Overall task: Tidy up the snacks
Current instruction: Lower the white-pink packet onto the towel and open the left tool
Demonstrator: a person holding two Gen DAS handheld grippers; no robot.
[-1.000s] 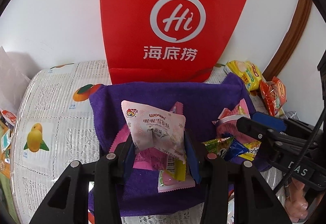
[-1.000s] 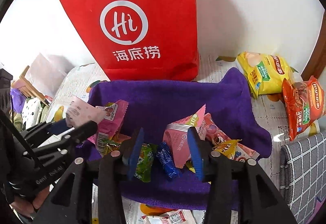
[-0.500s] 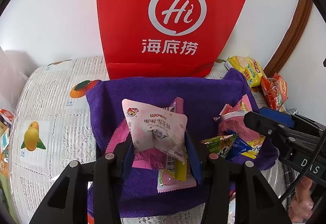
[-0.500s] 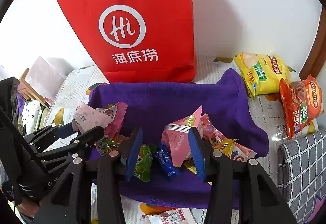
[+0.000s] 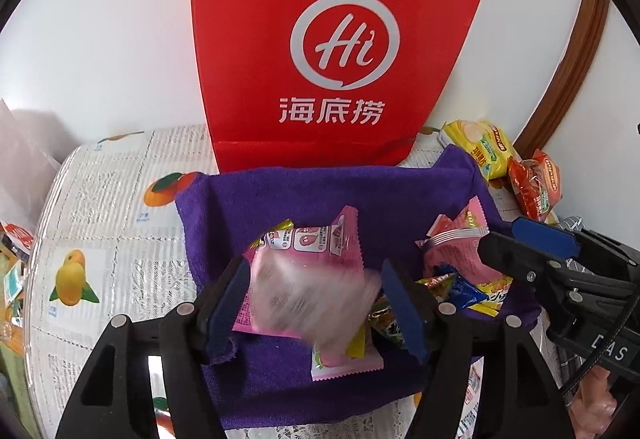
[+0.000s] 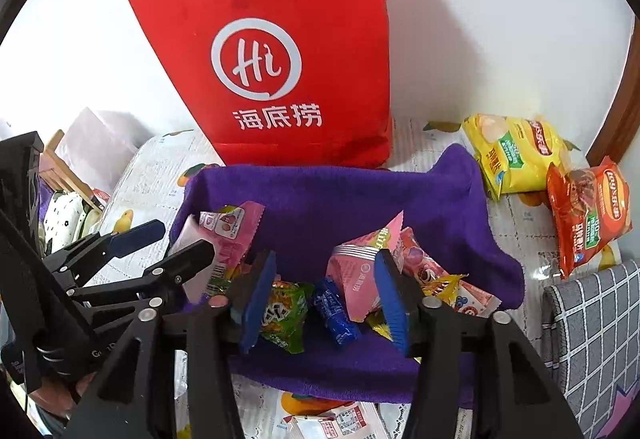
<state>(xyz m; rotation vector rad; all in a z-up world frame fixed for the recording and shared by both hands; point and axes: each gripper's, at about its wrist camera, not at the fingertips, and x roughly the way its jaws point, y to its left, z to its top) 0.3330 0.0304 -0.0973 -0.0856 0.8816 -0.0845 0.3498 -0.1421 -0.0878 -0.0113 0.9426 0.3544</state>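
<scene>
A purple cloth-lined bin (image 5: 304,195) (image 6: 344,195) holds several snack packets. My left gripper (image 5: 316,299) is open over its left part. A pale pink packet (image 5: 316,303), blurred with motion, drops from between its fingers onto a pink packet (image 5: 312,243) below. My right gripper (image 6: 324,299) is open and empty over the bin's front, above a green packet (image 6: 284,311), a blue candy (image 6: 336,311) and a pink packet (image 6: 356,271). The left gripper also shows at the left of the right wrist view (image 6: 160,243).
A red paper bag (image 5: 332,51) (image 6: 276,59) stands against the wall behind the bin. Yellow (image 6: 516,151) and orange (image 6: 588,215) chip bags lie at the right. A fruit-print tablecloth (image 5: 104,223) covers the table. A grey checked cushion (image 6: 592,327) lies at the right front.
My left gripper has opened and let go of the pale pink packet, which is falling into the bin. My right gripper has stayed open over the bin.
</scene>
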